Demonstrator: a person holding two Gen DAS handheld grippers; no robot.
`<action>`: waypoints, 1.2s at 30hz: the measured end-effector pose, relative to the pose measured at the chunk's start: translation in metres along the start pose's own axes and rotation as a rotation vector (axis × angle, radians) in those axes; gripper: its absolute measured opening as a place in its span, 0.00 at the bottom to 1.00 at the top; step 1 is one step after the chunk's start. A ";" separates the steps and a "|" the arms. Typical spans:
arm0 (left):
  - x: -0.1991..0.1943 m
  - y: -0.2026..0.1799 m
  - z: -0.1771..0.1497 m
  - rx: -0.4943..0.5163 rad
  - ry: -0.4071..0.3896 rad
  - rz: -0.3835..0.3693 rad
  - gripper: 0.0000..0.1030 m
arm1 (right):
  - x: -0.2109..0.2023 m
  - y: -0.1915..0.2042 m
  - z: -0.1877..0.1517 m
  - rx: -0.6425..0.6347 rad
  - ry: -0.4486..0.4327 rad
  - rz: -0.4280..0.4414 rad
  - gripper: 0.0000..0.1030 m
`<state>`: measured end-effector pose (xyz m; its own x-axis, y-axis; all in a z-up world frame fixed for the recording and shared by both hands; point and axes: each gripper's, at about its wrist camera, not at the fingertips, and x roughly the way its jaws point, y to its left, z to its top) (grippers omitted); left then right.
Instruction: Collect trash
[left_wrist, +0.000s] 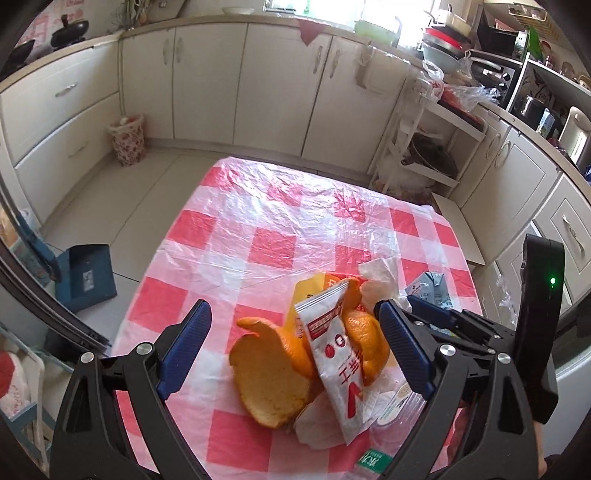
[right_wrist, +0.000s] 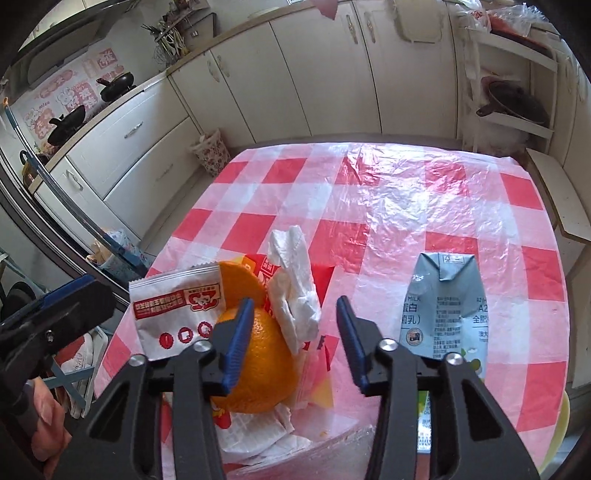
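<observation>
The trash is lying heaped by the near edge of the table (right_wrist: 406, 177), on its red-checked plastic cover: orange peel (left_wrist: 273, 373), a white sachet (left_wrist: 340, 354) leaning across it, a crumpled tissue (right_wrist: 295, 291) and a yellow wrapper (left_wrist: 314, 291) underneath. A grey milk carton (right_wrist: 439, 306) is lying flat apart from the heap, nearer the right edge, its long axis running away from the near edge.

The left gripper (left_wrist: 291, 350) is hovering over the heap with its fingers spread wide, peel and sachet sitting in the gap but untouched. The right gripper (right_wrist: 295, 343) is holding its fingers partly apart, gripping nothing; the tissue's lower end is hanging between them, and the left finger is overlapping the peel, though whether it is touching I cannot tell.

The sachet's long axis is running roughly along the left fingers, so the left hand seems better placed for it, while the carton is lying just right of the right gripper
</observation>
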<state>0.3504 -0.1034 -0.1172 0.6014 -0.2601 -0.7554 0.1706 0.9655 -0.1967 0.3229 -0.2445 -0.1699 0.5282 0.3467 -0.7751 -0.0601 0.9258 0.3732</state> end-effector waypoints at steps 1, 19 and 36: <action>0.004 0.000 0.001 -0.002 0.010 -0.006 0.81 | 0.003 -0.002 0.001 0.010 0.007 0.005 0.27; -0.024 0.016 0.006 -0.045 -0.025 -0.188 0.02 | -0.052 -0.028 0.008 0.144 -0.147 0.147 0.12; 0.024 -0.014 -0.002 0.057 0.059 -0.003 0.01 | -0.071 -0.041 -0.009 0.168 -0.166 0.153 0.12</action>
<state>0.3610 -0.1234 -0.1341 0.5543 -0.2603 -0.7906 0.2174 0.9622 -0.1644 0.2802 -0.3055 -0.1346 0.6564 0.4381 -0.6143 -0.0155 0.8218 0.5695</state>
